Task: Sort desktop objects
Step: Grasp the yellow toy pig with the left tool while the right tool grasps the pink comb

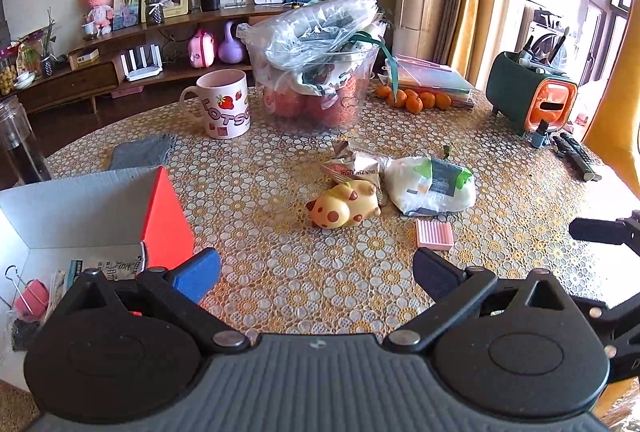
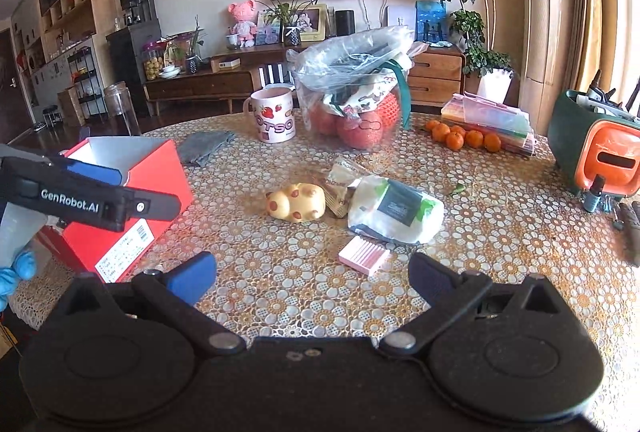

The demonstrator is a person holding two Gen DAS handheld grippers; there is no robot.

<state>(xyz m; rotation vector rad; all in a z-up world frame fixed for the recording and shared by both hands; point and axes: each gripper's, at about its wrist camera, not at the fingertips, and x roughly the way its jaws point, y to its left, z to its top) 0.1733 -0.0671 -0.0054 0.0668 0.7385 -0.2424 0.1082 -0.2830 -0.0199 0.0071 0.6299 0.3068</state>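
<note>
Left tool (image 1: 316, 274) hangs wide apart over the table (image 1: 280, 272), gripping nothing. Landmark: the yellow spotted toy (image 1: 345, 208). Just right of it lies a white wipes pack (image 1: 432, 185); near its lower right, a pink ridged pad (image 1: 434, 234); well left, the red box (image 1: 100, 216).

Black hand-held gripper (image 2: 312, 280) (blue pads (image 2: 192, 278)); silver screws; blue glove (image 2: 18, 270).

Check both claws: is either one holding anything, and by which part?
Nothing is held. The left claw and the right claw are both open with bare table between their fingers. The pink comb lies untouched ahead.
</note>
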